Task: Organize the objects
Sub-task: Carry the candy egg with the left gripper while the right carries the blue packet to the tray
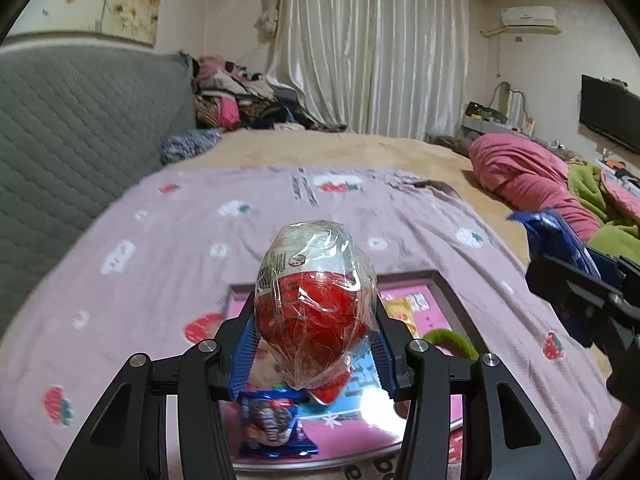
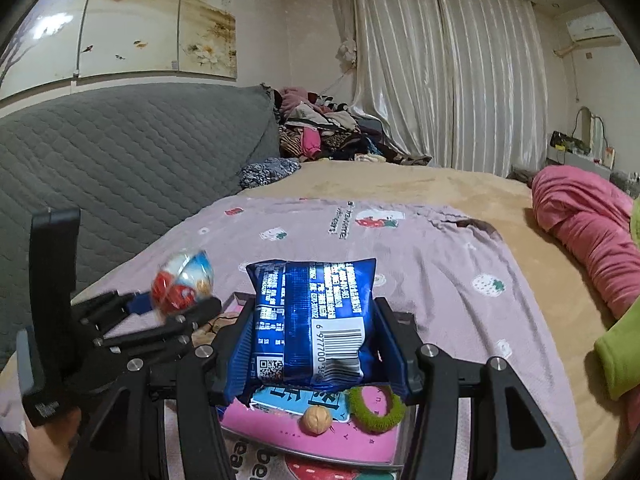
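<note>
My left gripper (image 1: 316,320) is shut on a red and white egg-shaped toy in clear wrap (image 1: 316,300), held above a pink tray (image 1: 440,284) on the bed. In the right wrist view that same egg (image 2: 182,284) shows at the left, in the left gripper (image 2: 176,312). My right gripper (image 2: 314,328) is shut on a blue snack packet (image 2: 312,320) over the tray (image 2: 360,444). In the left wrist view the right gripper and its blue packet (image 1: 556,236) sit at the right edge. A walnut (image 2: 316,420) and a green hair ring (image 2: 376,408) lie in the tray.
The tray also holds a blue cookie packet (image 1: 272,424) and a yellow packet (image 1: 404,312). It rests on a lilac strawberry-print sheet (image 1: 160,280). A grey quilted headboard (image 1: 80,128) is at the left, with a pink bundle (image 2: 584,232) and a green blanket (image 2: 620,352) at the right.
</note>
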The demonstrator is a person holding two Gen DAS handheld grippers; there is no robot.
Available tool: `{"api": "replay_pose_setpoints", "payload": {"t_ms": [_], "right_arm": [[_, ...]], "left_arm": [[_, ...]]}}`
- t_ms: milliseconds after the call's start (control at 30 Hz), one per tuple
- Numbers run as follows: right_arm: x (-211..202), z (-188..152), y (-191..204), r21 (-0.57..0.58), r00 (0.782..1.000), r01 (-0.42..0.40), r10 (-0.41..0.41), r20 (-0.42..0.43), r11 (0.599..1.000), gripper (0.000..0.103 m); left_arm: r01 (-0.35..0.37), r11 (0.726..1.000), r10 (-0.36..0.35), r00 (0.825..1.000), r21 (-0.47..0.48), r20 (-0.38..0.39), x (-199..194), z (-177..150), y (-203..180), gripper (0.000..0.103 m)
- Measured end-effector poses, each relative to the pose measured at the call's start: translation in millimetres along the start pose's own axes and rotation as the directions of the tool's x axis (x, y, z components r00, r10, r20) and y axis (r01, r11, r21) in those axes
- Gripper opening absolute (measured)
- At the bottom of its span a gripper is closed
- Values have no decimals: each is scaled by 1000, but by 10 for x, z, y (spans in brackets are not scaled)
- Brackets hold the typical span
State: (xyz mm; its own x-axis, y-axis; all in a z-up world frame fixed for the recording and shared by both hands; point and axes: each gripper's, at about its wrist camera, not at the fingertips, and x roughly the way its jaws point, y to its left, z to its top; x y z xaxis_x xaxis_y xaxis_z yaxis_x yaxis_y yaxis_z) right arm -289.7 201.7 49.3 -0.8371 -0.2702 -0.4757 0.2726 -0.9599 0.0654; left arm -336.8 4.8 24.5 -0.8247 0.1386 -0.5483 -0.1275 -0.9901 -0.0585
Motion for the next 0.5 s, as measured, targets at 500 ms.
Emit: {"api": "replay_pose_setpoints", "payload": {"t_ms": [500], "right_arm": [[487,-568,-132,66,999,13,-10,-39,998,56]], "left_arm": [[24,999,-23,1000,31,-20,416,-517,-77,51]]}}
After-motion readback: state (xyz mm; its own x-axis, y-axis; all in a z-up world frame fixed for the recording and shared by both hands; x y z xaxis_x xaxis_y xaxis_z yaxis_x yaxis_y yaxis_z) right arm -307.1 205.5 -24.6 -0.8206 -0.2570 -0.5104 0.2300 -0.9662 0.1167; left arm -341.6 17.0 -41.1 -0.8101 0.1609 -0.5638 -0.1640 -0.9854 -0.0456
